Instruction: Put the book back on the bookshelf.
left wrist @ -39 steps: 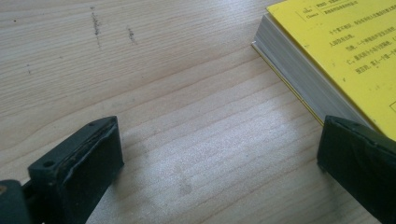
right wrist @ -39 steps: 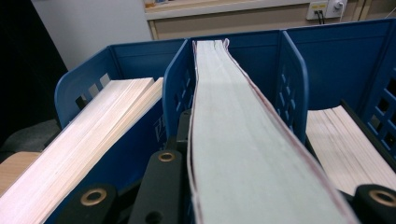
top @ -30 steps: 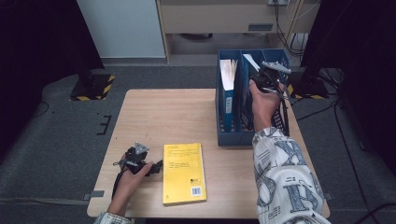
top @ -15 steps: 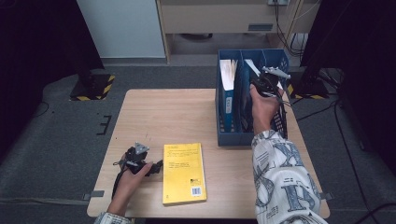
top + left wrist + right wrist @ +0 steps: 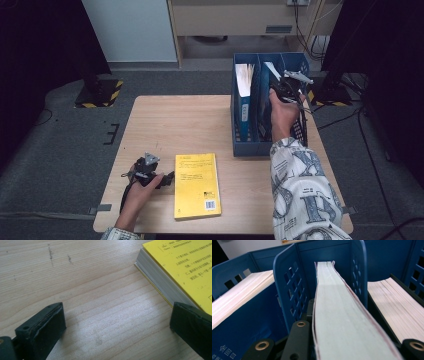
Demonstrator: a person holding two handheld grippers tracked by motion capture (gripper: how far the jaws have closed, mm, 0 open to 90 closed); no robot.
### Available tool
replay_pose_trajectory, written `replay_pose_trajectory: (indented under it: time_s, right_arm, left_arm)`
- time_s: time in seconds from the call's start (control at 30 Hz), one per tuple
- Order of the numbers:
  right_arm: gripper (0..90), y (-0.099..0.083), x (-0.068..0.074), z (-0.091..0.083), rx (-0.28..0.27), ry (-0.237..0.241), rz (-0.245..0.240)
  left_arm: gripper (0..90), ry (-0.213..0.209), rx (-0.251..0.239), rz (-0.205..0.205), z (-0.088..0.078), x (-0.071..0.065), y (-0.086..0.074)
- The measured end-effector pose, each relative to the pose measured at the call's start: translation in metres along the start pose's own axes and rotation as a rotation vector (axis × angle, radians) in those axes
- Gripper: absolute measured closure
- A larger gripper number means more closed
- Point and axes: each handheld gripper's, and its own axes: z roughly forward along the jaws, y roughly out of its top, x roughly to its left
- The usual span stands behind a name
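Wooden table [image 5: 190,125], blue file rack [image 5: 250,145]: right gripper [image 5: 317,340] pinches a thin, floppy booklet [image 5: 342,315] by its edge; left gripper [image 5: 115,327] gapes, empty.

Left of the blue file rack [image 5: 246,147]: wide bare table [image 5: 175,120], open to pass from the far edge to the near one. Blocked nearer the front by the yellow book [image 5: 196,185], flat, well apart from the rack, with a free strip between. Just left of that book, the left gripper [image 5: 146,167], jaws wide, bare wood between them. Inside the rack: left compartment taken by a blue binder [image 5: 243,95]; middle one crowded by the thin book [image 5: 342,315] clamped in the right gripper [image 5: 285,87], dividers close on both sides.
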Motion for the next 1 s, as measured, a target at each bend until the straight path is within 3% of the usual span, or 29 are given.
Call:
replay_pose_trajectory:
  time_s: [0.83, 1.0]
  right_arm:
    - [73.5, -0.004, 0.012, 0.005, -0.001, 0.015, -0.051]
    - [73.3, -0.005, 0.015, 0.0, 0.035, 0.004, -0.062]
  left_arm:
    - [0.0, 0.0, 0.0, 0.001, 0.0, 0.0, 0.0]
    - [0.0, 0.0, 0.0, -0.001, 0.0, 0.0, 0.0]
